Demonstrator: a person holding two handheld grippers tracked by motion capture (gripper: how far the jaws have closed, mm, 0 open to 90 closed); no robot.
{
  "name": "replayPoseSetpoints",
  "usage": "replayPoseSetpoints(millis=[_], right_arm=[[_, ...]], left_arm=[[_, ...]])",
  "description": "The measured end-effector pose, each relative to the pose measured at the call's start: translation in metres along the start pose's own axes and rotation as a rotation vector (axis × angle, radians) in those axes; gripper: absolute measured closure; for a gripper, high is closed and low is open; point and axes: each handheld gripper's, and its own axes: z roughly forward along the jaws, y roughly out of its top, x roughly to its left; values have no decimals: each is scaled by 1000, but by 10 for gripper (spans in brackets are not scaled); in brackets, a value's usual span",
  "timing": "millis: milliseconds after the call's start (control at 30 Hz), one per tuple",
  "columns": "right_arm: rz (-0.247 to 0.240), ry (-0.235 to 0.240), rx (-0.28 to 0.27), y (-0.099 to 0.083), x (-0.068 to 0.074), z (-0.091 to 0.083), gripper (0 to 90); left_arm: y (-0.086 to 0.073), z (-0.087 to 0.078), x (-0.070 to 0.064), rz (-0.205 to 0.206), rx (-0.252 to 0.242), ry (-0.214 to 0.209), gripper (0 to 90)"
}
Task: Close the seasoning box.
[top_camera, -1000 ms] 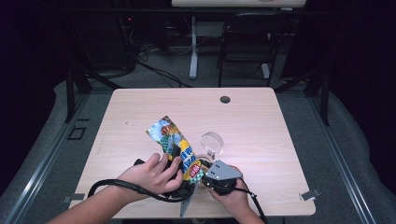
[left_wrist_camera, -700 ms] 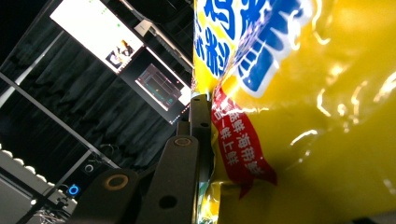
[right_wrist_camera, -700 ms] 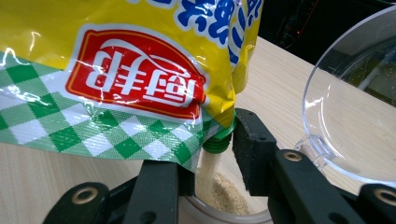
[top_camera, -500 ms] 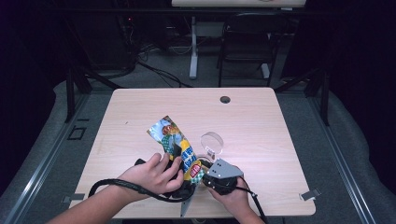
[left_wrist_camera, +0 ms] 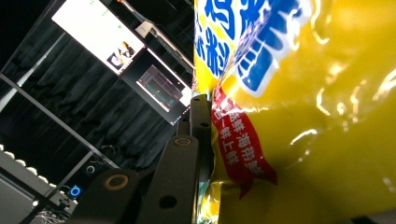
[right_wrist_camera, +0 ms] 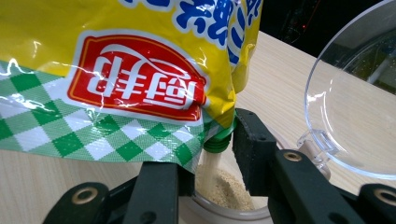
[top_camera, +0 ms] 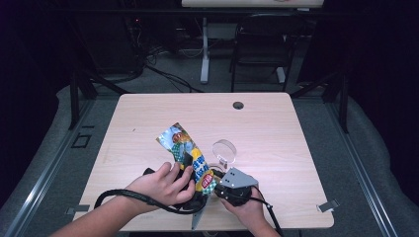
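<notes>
Pouring step underway: left tool (top_camera: 190,168) is clamping the glossy yellow snack bag with green-check bottom (top_camera: 190,157), tilting it over the clear plastic jar (right_wrist_camera: 224,198) at the tabletop's (top_camera: 276,128) near edge. Right tool (top_camera: 225,190) is gripping the jar's rim, jaws narrow. Right gripper view is showing pale granules (right_wrist_camera: 226,186) streaming from the bag's corner into the jar; the high view isn't resolving that. Clear hinged lid (top_camera: 225,150) is standing open. Next move likely needs steadier tilt, spout staying over the opening.

Dark curtained lab, monitors (left_wrist_camera: 116,51)
</notes>
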Motion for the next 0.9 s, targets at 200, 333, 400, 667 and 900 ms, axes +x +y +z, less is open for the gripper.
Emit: replayPoseSetpoints(millis=[200, 333, 400, 667, 900], right_arm=[[12, 8, -10, 0, 0, 0, 704], [12, 7, -4, 0, -1, -1, 704], [11, 3, -1, 0, -1, -1, 704], [20, 5, -2, 0, -1, -2, 704], [10, 1, 3, 0, -2, -1, 704]], left_arm=[[0, 0, 1, 2, -1, 4, 864], [1, -1, 2, 7, -1, 5, 864], [1, -1, 2, 9, 2, 8, 864], [2, -1, 4, 26, 6, 11, 864], [4, -2, 5, 34, 7, 17, 864]])
